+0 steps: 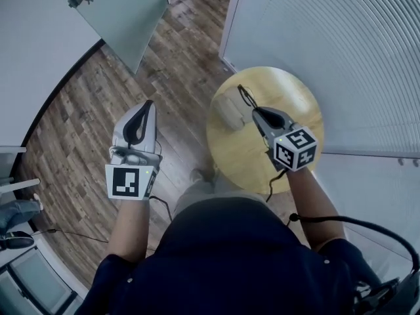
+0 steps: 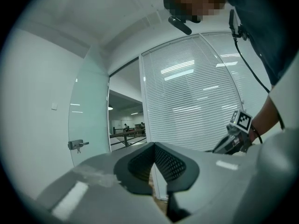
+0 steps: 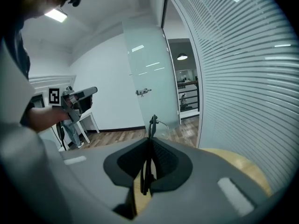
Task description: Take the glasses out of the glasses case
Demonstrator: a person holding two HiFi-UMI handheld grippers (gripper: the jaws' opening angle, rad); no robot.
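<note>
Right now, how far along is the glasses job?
Nearly done. The right hand-held gripper is shut on the glasses, seemingly lifted out of the pale case on the round table. The left hand-held gripper is shut, empty. Left: probably setting the glasses down.

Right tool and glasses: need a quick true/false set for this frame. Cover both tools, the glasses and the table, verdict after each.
1. The right tool is shut on the glasses. True.
2. The left tool grips the glasses case. False: its jaws are together with nothing between them.
3. The right tool is above the round wooden table. True.
4. The left tool hangs over the table too. False: it is over the wood floor, off to the table's left in the head view.
</note>
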